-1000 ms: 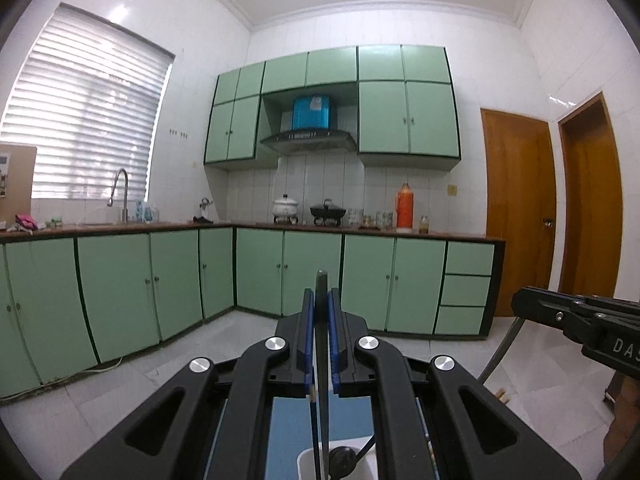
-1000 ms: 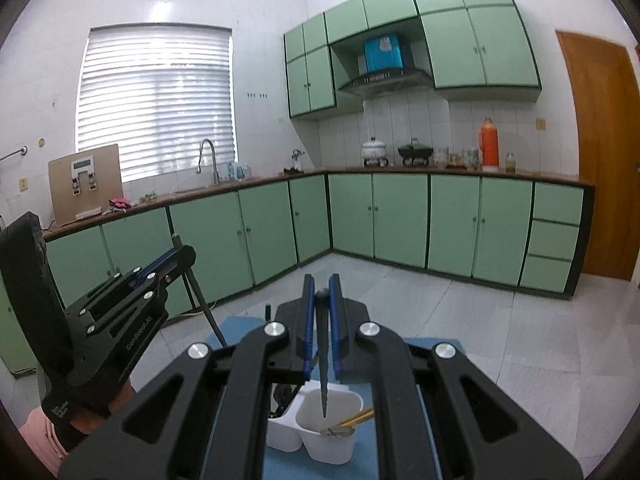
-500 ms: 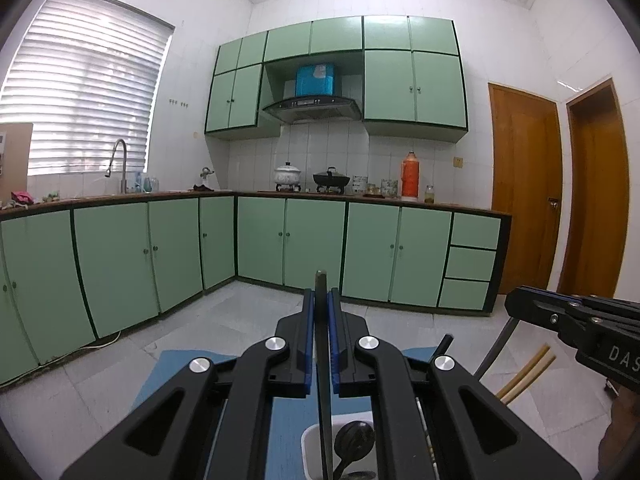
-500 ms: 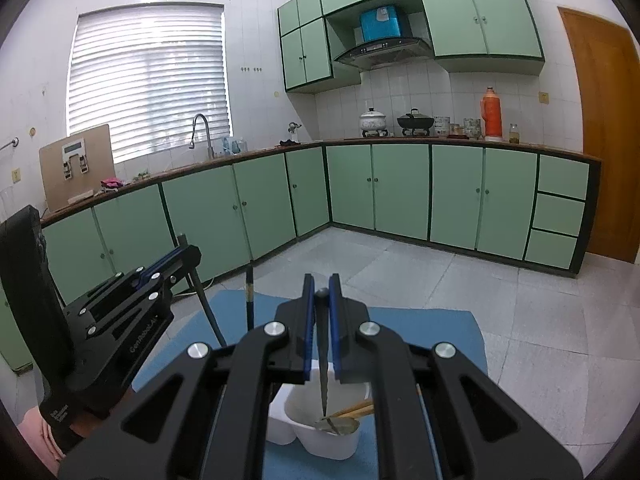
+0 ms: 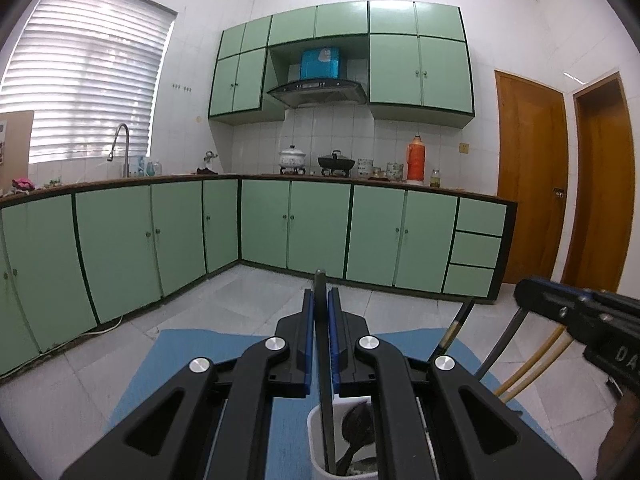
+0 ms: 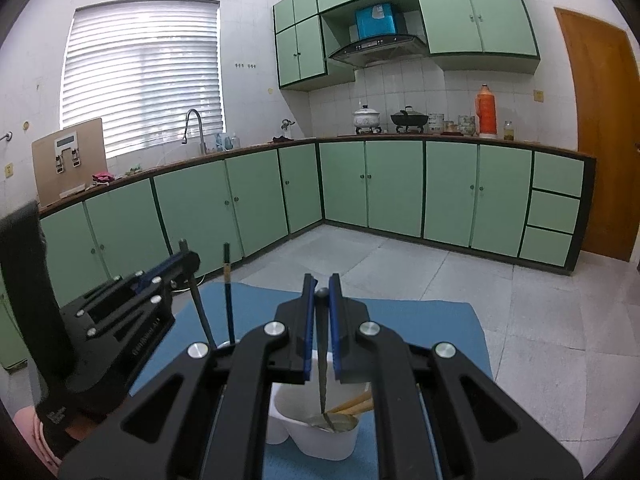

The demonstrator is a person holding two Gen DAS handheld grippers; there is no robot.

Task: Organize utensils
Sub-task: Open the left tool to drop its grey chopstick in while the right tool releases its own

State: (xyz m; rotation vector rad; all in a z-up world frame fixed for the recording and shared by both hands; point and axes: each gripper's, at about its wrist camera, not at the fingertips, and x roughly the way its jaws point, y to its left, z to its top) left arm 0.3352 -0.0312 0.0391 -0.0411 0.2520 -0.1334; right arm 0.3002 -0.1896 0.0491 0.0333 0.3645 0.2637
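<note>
Pale green cabinets (image 5: 312, 236) run along two walls under a dark bench (image 6: 440, 138). On it stand a white pot (image 5: 292, 157), a black wok (image 5: 336, 162) and an orange thermos (image 6: 486, 110) (jars and bowls sit between the last two). A faucet (image 6: 194, 128) rises beneath the window blinds (image 6: 140, 72). A blue box (image 5: 320, 63) tops the range hood (image 5: 316, 90). Wooden doors (image 5: 530, 208) stand at right. A blue mat (image 6: 420, 320) lies on the tiled floor (image 6: 540, 312).

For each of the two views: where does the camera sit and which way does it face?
Left wrist: rides the left gripper, faces the green cabinets; jaws shut on a dark flat utensil handle over the white plastic holder.
Right wrist: rides the right gripper, same direction; jaws pinch a grey metal utensil.
Shared: holder, blue mat.
</note>
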